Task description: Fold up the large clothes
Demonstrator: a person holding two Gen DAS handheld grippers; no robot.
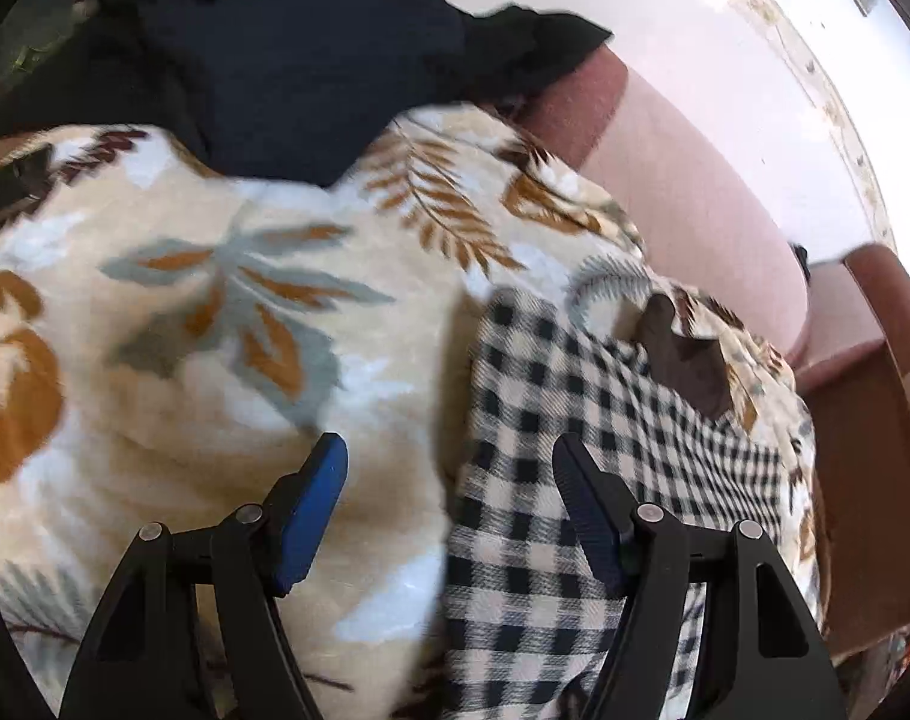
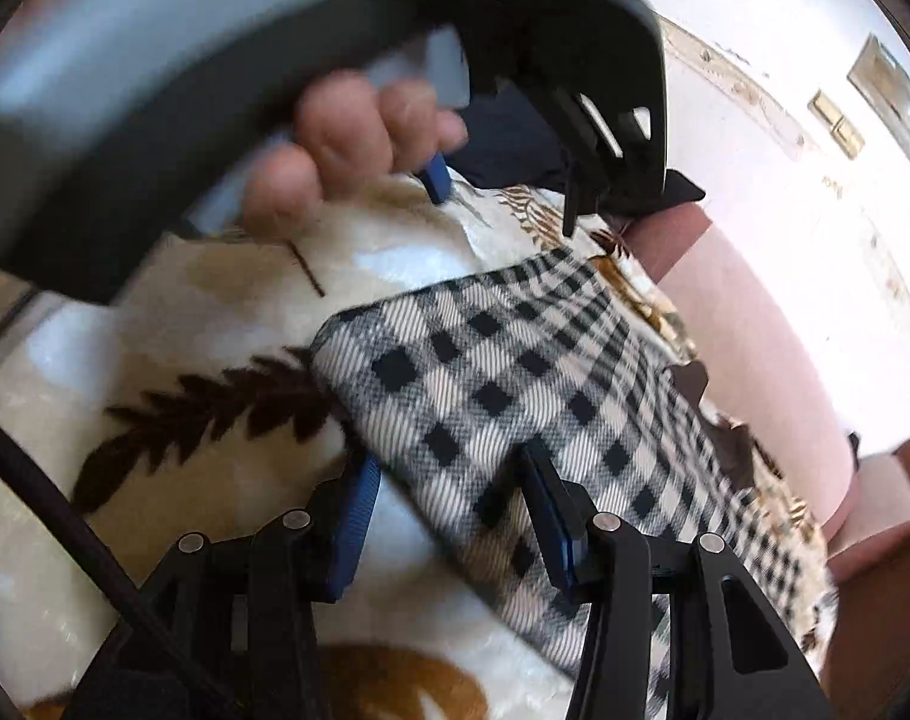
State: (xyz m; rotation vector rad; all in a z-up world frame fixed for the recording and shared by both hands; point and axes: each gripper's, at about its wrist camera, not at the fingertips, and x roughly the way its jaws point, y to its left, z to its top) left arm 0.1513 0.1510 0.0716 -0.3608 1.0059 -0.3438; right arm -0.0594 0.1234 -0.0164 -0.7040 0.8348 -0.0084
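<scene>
— Where's the checked garment (image 1: 575, 480)?
— On the leaf-print blanket (image 1: 215, 312), at its side nearest the pink sofa (image 1: 713, 204).
— The tools?
— Left gripper (image 1: 449, 468) gapes, empty; right gripper (image 2: 449, 480) wide — straddling the garment's edge, no pinch.

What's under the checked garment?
The checked garment lies on a leaf-print blanket, visible all around it. What the blanket covers beneath can't be seen.

The checked garment (image 1: 575, 420) on the leaf-print blanket (image 1: 215, 300) is seen downward, close, by both wrist cameras.
</scene>
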